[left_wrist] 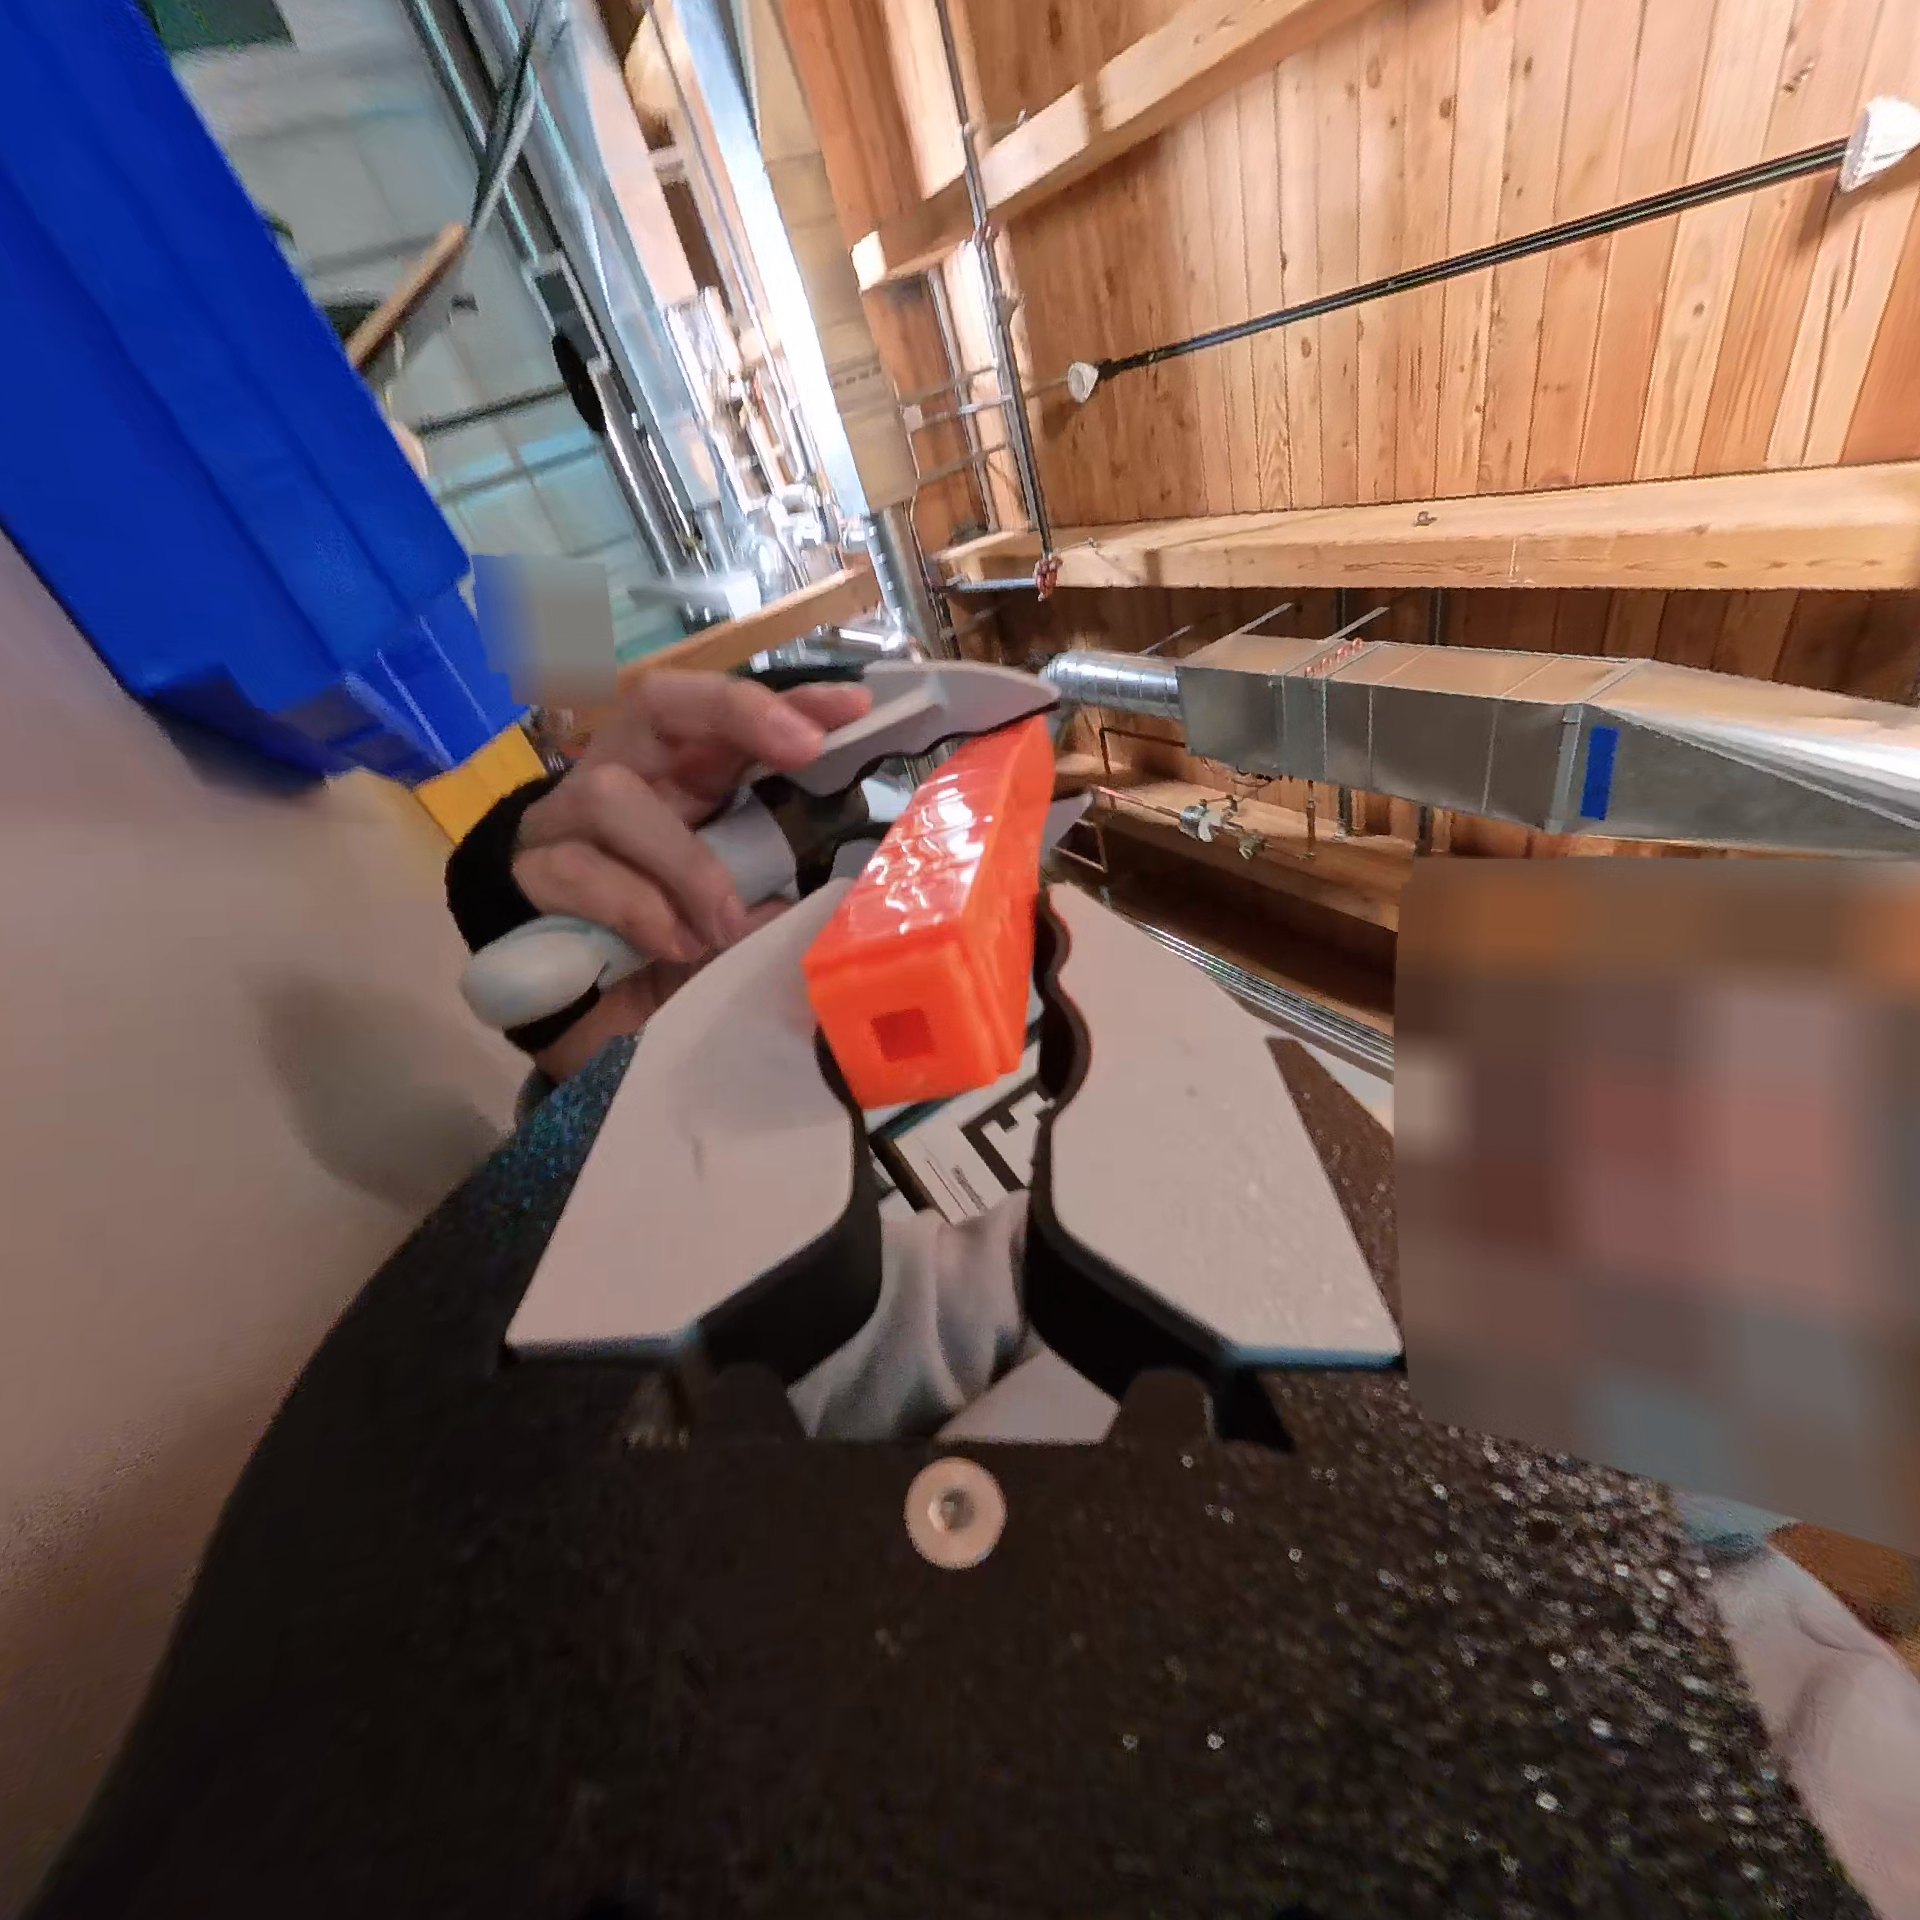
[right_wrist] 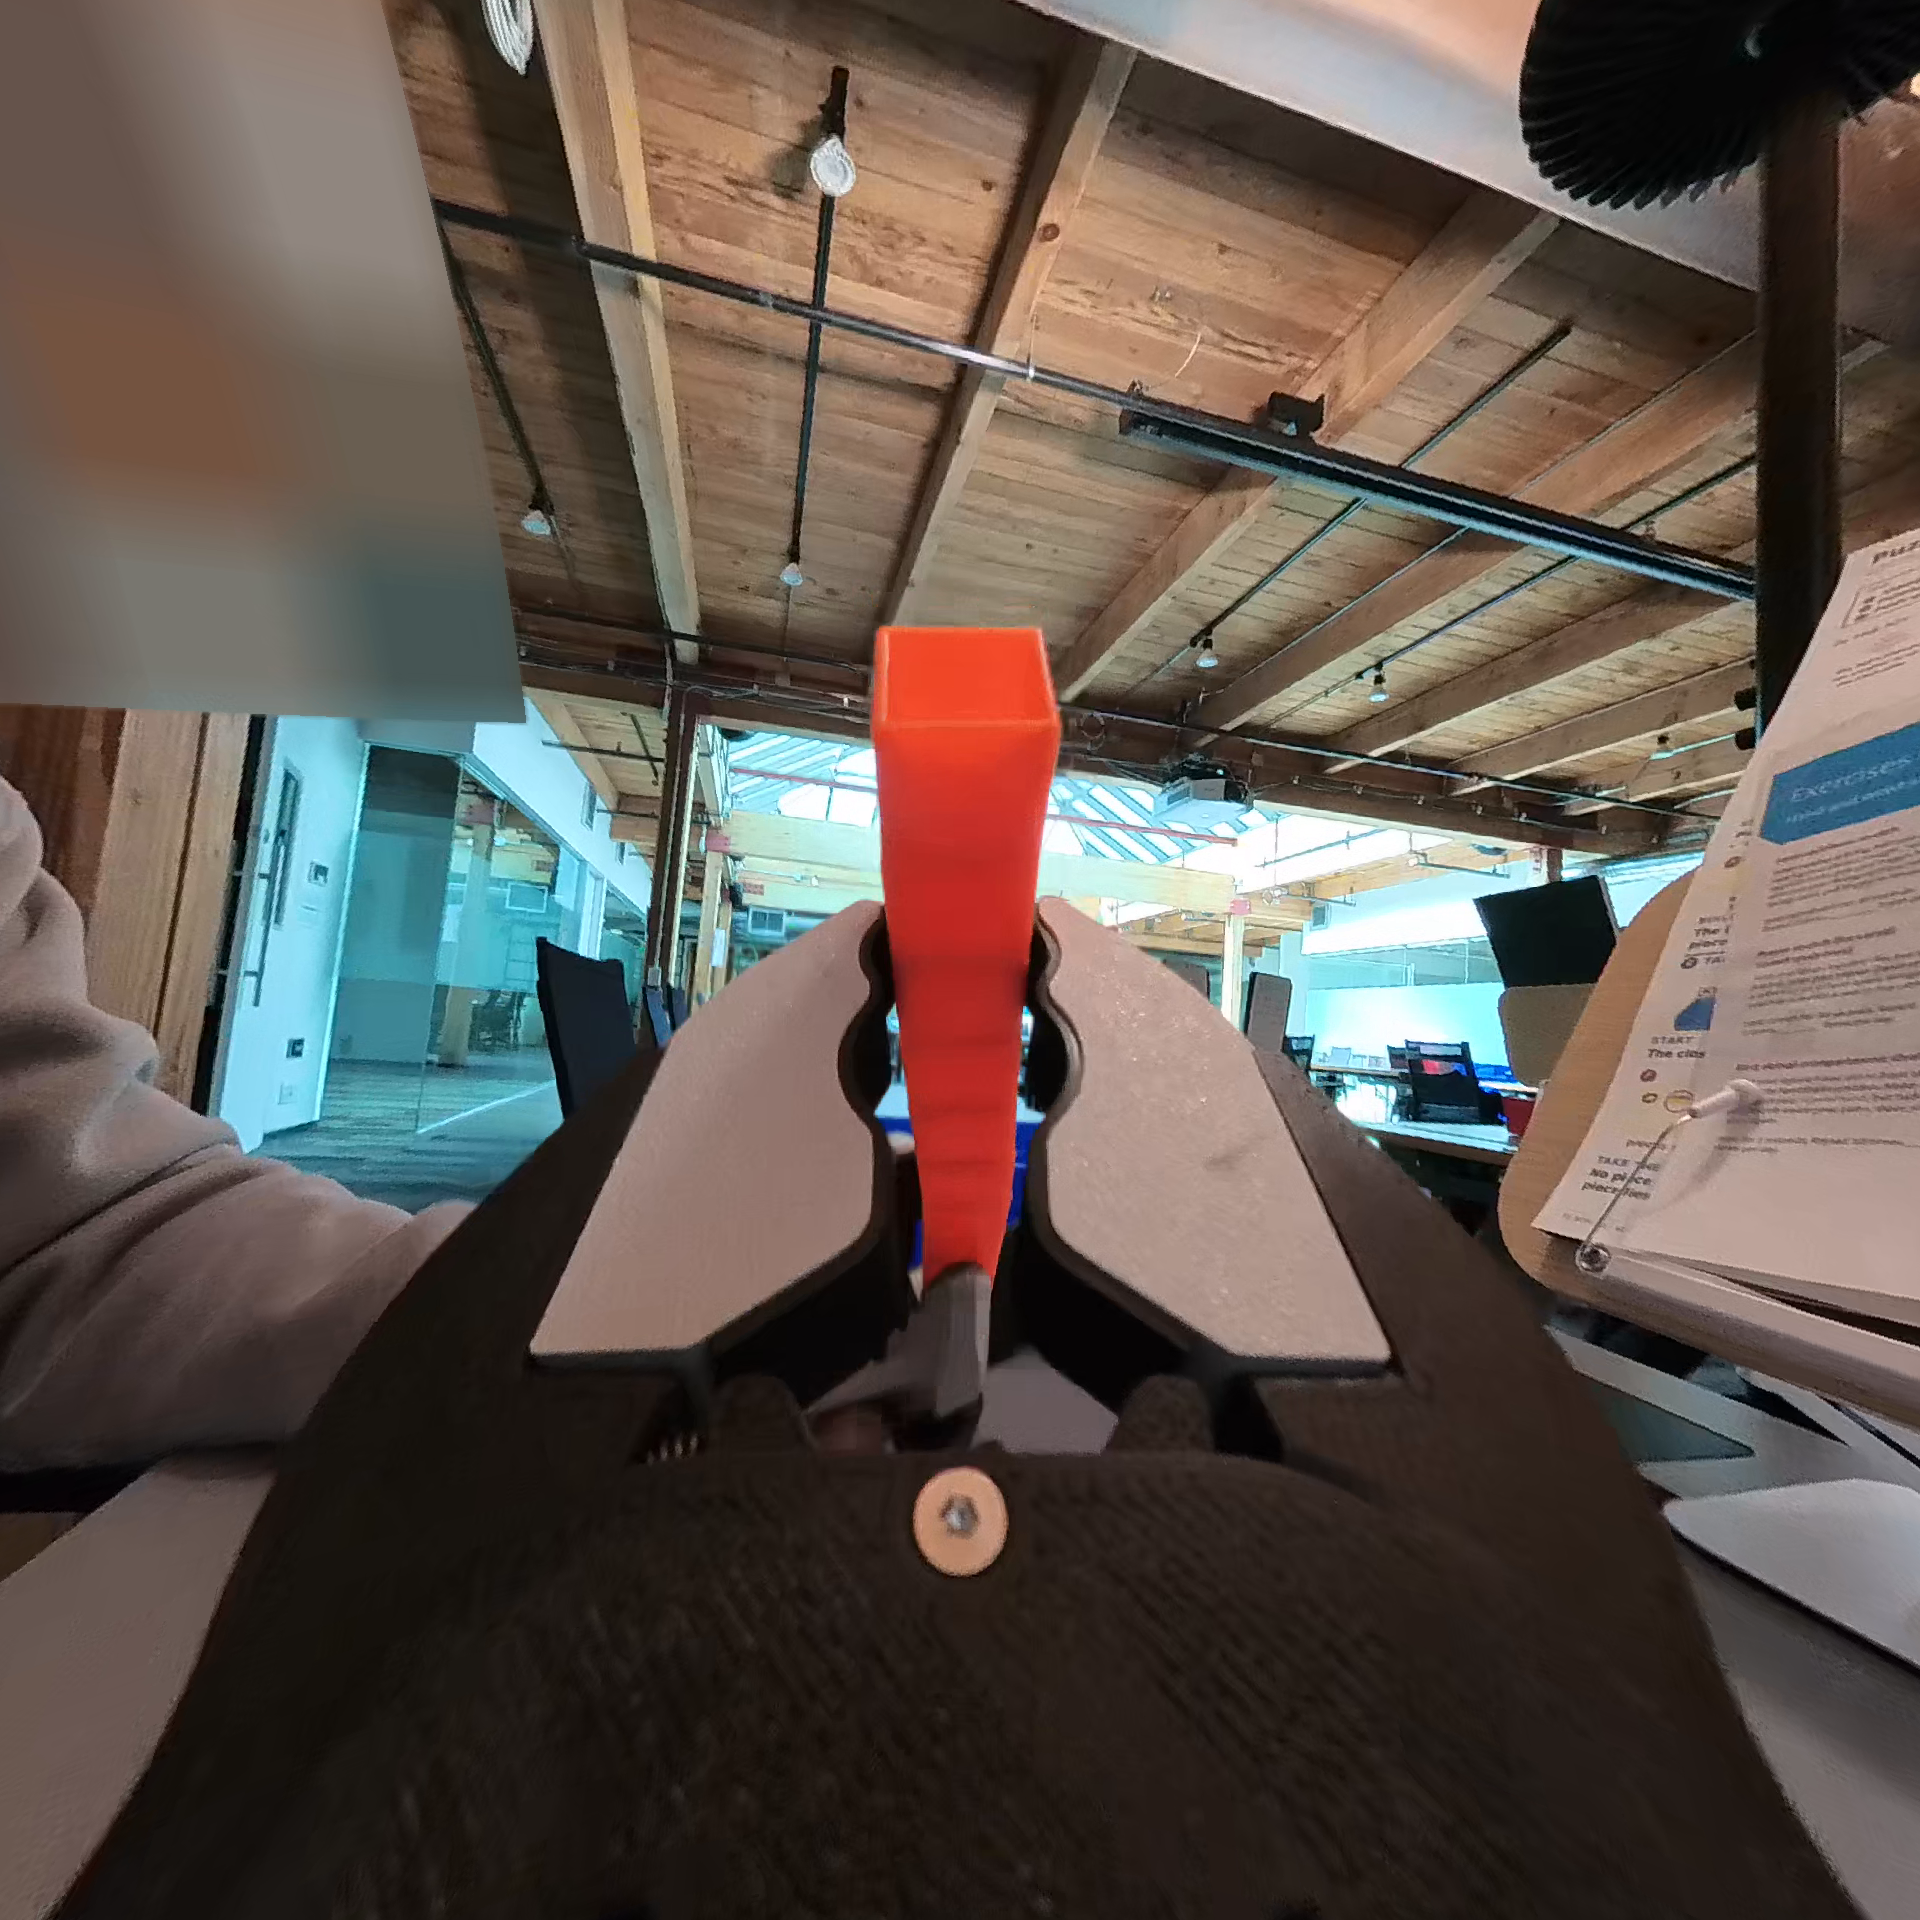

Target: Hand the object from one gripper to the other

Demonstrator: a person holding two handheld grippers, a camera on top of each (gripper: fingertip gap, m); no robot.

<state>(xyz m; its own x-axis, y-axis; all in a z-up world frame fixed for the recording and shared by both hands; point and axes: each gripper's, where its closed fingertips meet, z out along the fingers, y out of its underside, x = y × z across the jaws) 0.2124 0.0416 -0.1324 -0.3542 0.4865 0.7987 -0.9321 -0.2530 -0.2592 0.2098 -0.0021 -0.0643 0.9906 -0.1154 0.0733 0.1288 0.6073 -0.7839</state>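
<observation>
The orange block (left_wrist: pixel 940 925), a long square-section bar, is hanging in the air between the two tools, carried by no table, with one end in each. In the right wrist view the right gripper (right_wrist: pixel 961 956) is closing on the bar's sides near the tongs' tips, and the bar's hollow end (right_wrist: pixel 964 675) is pointing up towards the wooden ceiling (right_wrist: pixel 1195 343). In the left wrist view the left gripper (left_wrist: pixel 940 997) is standing around the near end, its wavy inner edges meeting the bar's sides, so it looks to be gripping too, though how firmly cannot be told. Farther off there, a hand (left_wrist: pixel 665 821) is squeezing the other tool's handle beside a blue bin (left_wrist: pixel 187 395).

The handover seems to be at the shared-hold stage. Doing it well probably means the receiving tongs are clamping squarely on flat faces before the giving tongs are loosening, then drawing apart along the bar's length without twisting.
</observation>
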